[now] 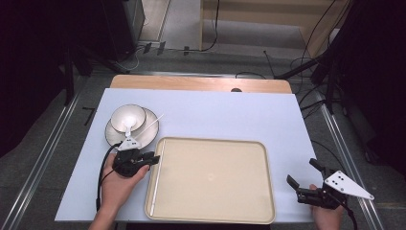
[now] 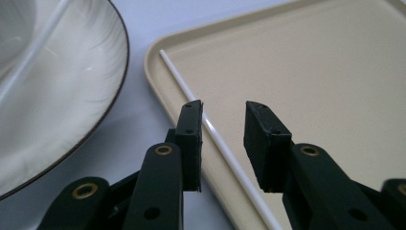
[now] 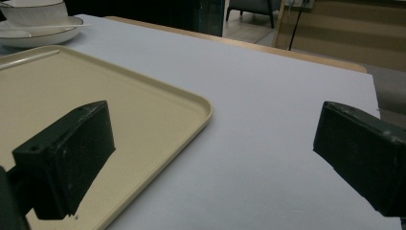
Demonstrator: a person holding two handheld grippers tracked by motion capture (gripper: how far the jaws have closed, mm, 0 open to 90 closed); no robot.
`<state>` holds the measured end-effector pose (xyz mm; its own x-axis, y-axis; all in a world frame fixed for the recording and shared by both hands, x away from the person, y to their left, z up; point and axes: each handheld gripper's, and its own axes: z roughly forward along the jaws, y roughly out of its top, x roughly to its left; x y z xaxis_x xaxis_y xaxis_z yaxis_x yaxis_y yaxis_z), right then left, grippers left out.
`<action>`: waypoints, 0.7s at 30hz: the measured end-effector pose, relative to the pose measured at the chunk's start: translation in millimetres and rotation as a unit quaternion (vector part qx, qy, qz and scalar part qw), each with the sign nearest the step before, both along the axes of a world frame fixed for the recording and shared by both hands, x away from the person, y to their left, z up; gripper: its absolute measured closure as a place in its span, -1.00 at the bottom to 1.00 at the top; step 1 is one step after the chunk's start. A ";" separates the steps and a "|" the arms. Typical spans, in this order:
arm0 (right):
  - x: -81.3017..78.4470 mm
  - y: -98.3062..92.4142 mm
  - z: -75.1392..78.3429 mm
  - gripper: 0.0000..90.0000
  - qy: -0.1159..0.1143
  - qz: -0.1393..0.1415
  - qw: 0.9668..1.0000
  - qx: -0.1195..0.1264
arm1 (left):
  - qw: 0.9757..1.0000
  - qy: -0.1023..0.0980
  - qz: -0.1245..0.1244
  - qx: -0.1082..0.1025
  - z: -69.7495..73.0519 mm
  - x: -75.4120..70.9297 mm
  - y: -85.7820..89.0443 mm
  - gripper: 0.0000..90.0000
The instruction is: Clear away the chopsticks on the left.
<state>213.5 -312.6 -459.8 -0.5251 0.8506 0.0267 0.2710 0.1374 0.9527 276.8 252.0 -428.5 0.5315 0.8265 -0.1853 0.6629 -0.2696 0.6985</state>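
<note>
A thin white chopstick (image 1: pixel 157 179) lies inside the beige tray (image 1: pixel 210 177), along its left rim. My left gripper (image 1: pixel 154 158) hovers at that rim near the tray's far left corner. In the left gripper view the jaws (image 2: pixel 222 108) stand apart above the chopstick (image 2: pixel 231 160). It passes just beside the left pad, and neither pad presses on it. A second white chopstick (image 1: pixel 151 122) rests across a plate (image 1: pixel 111 133) that carries a bowl (image 1: pixel 128 117), just beyond my left gripper. At the table's front right corner my right gripper (image 1: pixel 301 171) is wide open and holds nothing.
The tray (image 3: pixel 119 96) fills the middle front of the pale mat. Bare mat (image 3: pixel 268 143) lies between the tray and my right gripper (image 3: pixel 213 120). The plate (image 2: pixel 62 96) sits close to the tray's left corner. A wooden table edge (image 1: pixel 201 84) runs along the back.
</note>
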 end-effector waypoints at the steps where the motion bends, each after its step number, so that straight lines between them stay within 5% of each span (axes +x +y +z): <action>1: -0.1 0.0 0.1 -1.00 0.000 0.001 1.000 -0.001 | 1.000 0.000 0.001 -0.003 1.2 0.0 2.7 0.46; 14: -0.3 0.2 0.2 -1.00 0.000 -0.001 1.000 -0.001 | 0.999 -0.021 0.049 -0.002 16.8 1.2 49.5 0.46; 21: -0.2 0.5 0.0 -1.00 0.000 0.001 1.000 -0.002 | 0.997 -0.027 0.069 0.026 20.0 3.9 68.8 0.48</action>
<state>213.2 -312.1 -459.8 -0.5264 0.8499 0.0231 0.2715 0.1422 0.9519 280.7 320.8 -408.5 0.4200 0.9003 -0.1146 0.6578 -0.2150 0.7219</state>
